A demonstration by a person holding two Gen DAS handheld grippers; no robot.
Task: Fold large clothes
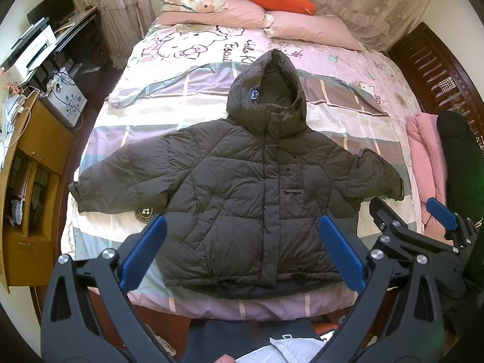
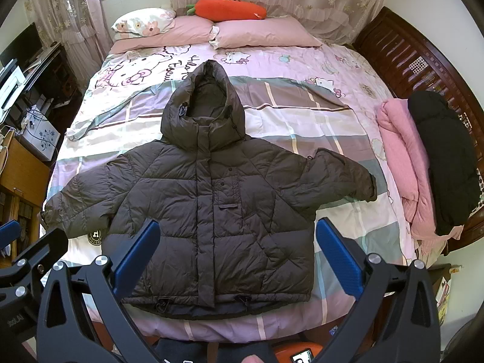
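Note:
A dark brown hooded puffer jacket (image 1: pixel 242 193) (image 2: pixel 211 208) lies flat, front up, on the bed, with both sleeves spread sideways and the hood pointing to the pillows. My left gripper (image 1: pixel 242 236) hovers open above the jacket's hem, nothing between its blue pads (image 1: pixel 145 251). My right gripper (image 2: pixel 239 242) also hangs open over the lower part of the jacket, empty. In the left wrist view the right gripper (image 1: pixel 408 214) shows at the right edge, beside the jacket's right sleeve.
The bed (image 1: pixel 151 115) has a pink cartoon-print cover and a checked blanket. Pillows (image 2: pixel 266 31) and a carrot plush (image 2: pixel 230 9) lie at its head. Pink (image 2: pixel 402 163) and black (image 2: pixel 444 163) folded clothes sit at the right edge. A wooden cabinet (image 1: pixel 33 166) and desk stand left.

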